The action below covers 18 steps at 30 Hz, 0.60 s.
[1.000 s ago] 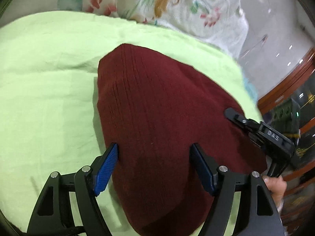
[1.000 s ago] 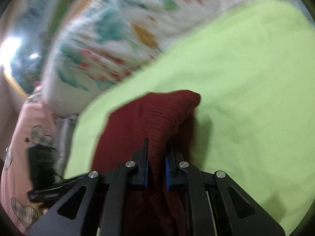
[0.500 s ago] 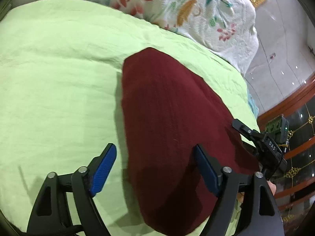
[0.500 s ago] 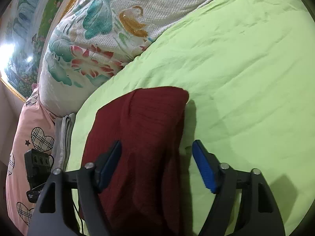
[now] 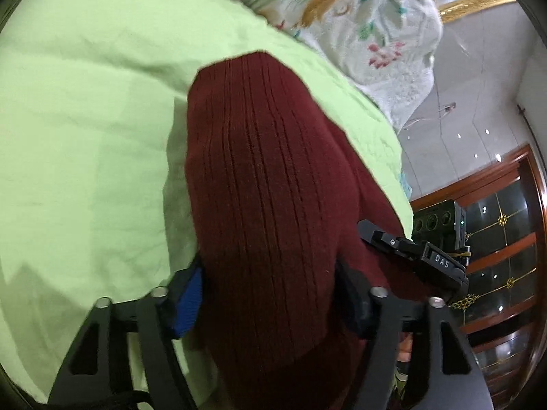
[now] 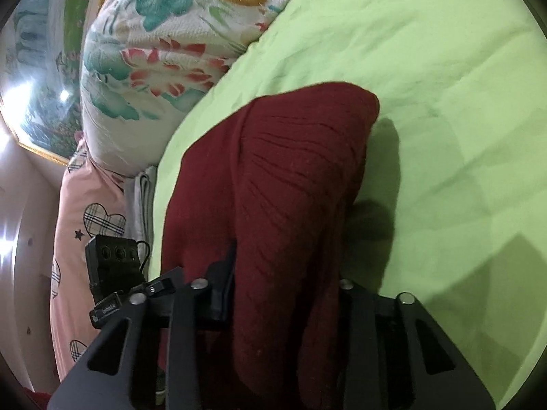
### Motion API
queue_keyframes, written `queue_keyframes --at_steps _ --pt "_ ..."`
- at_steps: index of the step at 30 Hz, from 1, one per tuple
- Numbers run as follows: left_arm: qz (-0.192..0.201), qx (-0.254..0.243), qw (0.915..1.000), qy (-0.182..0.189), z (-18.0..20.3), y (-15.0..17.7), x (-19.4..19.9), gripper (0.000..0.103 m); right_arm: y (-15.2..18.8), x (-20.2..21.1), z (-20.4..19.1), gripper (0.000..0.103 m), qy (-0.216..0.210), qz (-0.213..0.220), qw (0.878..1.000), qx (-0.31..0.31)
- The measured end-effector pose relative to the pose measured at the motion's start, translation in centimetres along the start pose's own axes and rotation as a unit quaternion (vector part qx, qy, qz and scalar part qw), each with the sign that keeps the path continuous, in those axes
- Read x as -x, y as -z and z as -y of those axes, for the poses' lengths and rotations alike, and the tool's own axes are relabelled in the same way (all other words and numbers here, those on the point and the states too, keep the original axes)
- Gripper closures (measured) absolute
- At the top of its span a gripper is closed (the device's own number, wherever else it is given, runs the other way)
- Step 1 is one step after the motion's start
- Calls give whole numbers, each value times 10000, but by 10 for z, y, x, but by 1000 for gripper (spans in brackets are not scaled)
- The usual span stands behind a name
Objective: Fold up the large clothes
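Note:
A dark red ribbed knit garment [image 5: 259, 184] lies folded into a long thick bundle on a light green bed sheet [image 5: 85, 130]. My left gripper [image 5: 270, 294] is open, its jaws straddling the near end of the bundle, the blue pad [image 5: 189, 295] at its left side. My right gripper [image 6: 283, 287] is open too, its jaws either side of the same garment [image 6: 290, 177] from the opposite end; cloth bulges between the fingers and hides the pads. The right gripper also shows in the left wrist view [image 5: 413, 256].
A floral quilt [image 6: 164, 44] is piled at the sheet's far edge. A pink heart-print pillow [image 6: 85, 225] lies beside it. The bed edge, tiled floor [image 5: 478, 78] and a dark wooden cabinet [image 5: 502, 246] are at the right of the left wrist view.
The right gripper let go of the garment's fold and opened. Both grippers then came down close, so the open jaws now straddle the bundle's ends.

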State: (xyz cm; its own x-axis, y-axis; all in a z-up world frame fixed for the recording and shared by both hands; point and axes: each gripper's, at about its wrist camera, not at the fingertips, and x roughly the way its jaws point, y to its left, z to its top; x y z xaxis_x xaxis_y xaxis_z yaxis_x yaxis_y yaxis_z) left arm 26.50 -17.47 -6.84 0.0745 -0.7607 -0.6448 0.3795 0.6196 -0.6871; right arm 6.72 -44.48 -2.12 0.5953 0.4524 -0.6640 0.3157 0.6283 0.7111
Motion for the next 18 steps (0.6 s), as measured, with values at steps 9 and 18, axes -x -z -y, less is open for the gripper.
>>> queue_keyframes --at_steps 9,18 --pt "627 179 9978 141 -16 25 106 99 33 -10 -81 72 -350 178 9984 412" --pt "415 565 9975 -70 -46 23 83 35 31 2 -68 72 300 313 9978 501"
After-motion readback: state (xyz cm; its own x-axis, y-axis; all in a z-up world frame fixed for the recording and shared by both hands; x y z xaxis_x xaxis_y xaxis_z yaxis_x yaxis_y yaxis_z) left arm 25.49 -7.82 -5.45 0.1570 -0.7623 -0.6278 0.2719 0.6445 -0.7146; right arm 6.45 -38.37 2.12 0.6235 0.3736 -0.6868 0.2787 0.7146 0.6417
